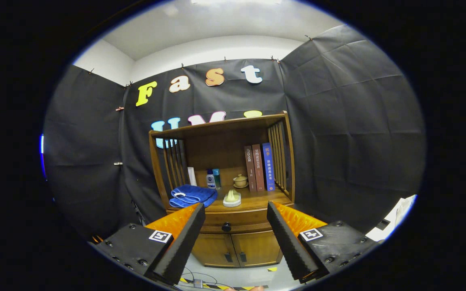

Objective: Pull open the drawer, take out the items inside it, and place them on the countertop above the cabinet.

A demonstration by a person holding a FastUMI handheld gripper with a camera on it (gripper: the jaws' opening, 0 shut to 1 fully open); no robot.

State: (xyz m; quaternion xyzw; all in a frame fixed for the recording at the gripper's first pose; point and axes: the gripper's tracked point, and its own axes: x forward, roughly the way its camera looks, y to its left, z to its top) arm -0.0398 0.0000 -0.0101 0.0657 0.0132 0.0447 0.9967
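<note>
The gripper (236,238) is hanging with fingers spread, the stiff wooden drawer (233,220) waiting at twelve o'clock, best taken by its small knob (226,227).

The wooden cabinet (233,226) stands on the pale floor (241,277), its drawer (227,224) closed. On its countertop (253,199) lie a folded blue towel (192,195), a pale soap dish (231,198), two small bottles (213,178), a lidded cup (240,180) and three upright books (259,167). The gripper (236,212) hangs ahead of the drawer, fingers spread apart.
</note>
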